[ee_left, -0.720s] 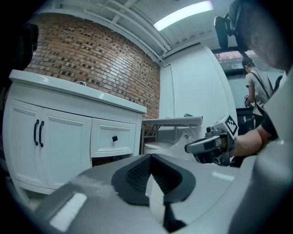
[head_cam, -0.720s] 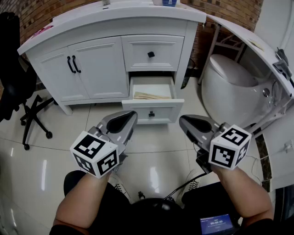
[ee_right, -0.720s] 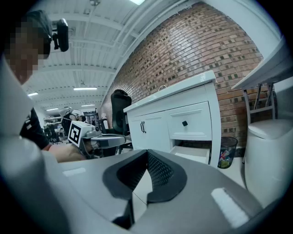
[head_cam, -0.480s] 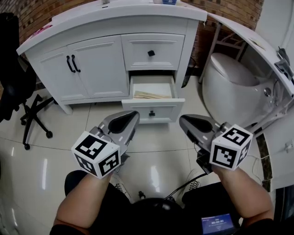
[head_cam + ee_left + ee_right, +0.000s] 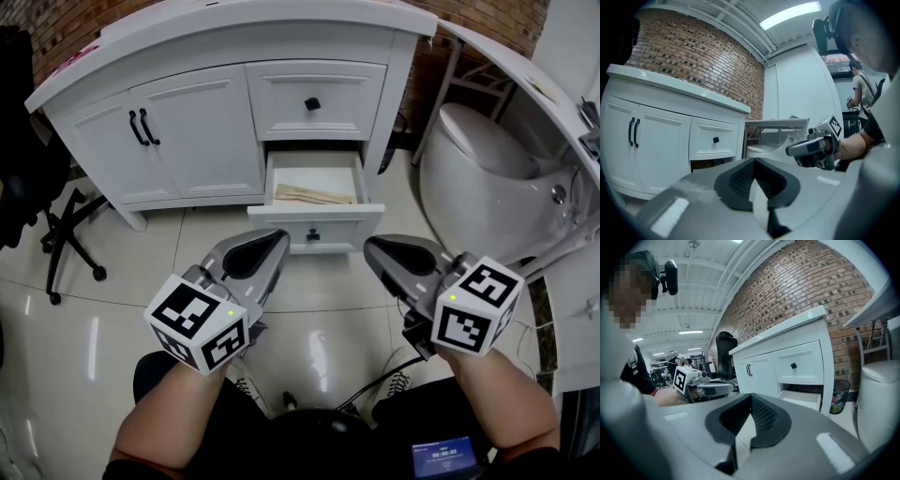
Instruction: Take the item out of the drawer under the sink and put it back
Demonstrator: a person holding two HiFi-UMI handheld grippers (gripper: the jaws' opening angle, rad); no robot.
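Vanity cabinet (image 5: pixel 234 122): white, against a brick wall (image 5: pixel 801 291), the biggest thing in here. It has two doors (image 5: pixel 173 136) on the left and a shut top drawer (image 5: pixel 314 98) on the right. The bottom drawer (image 5: pixel 316 225) below that is pulled out.

Toilet (image 5: pixel 487 178): right of the vanity cabinet, partly under a slanted white panel (image 5: pixel 506 61) that runs off the right edge.

Office chair (image 5: pixel 42 206): black, on the left, half cut off in the head view.

Left gripper (image 5: pixel 270 242) and right gripper (image 5: pixel 377 249): both low over the floor tiles (image 5: pixel 309 328), side by side but apart. They sit short of the drawer front and point toward it. Both are clenched on nothing, pads meeting at the tips.

Item (image 5: pixel 314 195): flat tan pieces lying inside the open bottom drawer, toward the front. Too small to tell what it is, and the back of the drawer is in shadow under the top drawer.

Waste bin (image 5: pixel 839 397): at the vanity cabinet's right side, clear only in the right gripper view. It's the one thing between the vanity cabinet and the toilet.

Small screen (image 5: pixel 441 457): at the bottom edge, cut off and unreadable.
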